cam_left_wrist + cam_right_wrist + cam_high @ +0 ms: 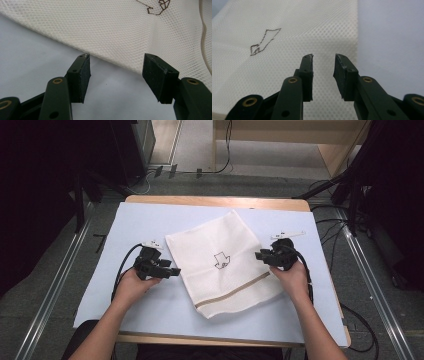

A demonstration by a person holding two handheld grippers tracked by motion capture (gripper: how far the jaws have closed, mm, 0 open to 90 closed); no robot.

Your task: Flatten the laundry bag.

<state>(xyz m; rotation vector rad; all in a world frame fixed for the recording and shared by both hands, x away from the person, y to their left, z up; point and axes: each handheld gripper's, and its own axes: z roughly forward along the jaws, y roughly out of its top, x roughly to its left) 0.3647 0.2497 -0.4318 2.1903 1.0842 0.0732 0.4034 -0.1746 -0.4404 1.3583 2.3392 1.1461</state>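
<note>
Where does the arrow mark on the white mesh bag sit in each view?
High view: arrow mark at the mesh bag's middle.
Left gripper view: arrow mark at the top edge, right of centre.
Right gripper view: arrow mark upper left.
Shared landmark: the bag's white mesh.

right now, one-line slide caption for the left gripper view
Left gripper, jaws open, poised at the edge of the white mesh bag on the pale blue table cover.

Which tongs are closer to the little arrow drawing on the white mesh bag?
Right. The right tongs reach over the mesh bag's right edge, jaws apart, fairly near the arrow drawing. The left tongs sit open at the bag's left edge, farther off.
</note>
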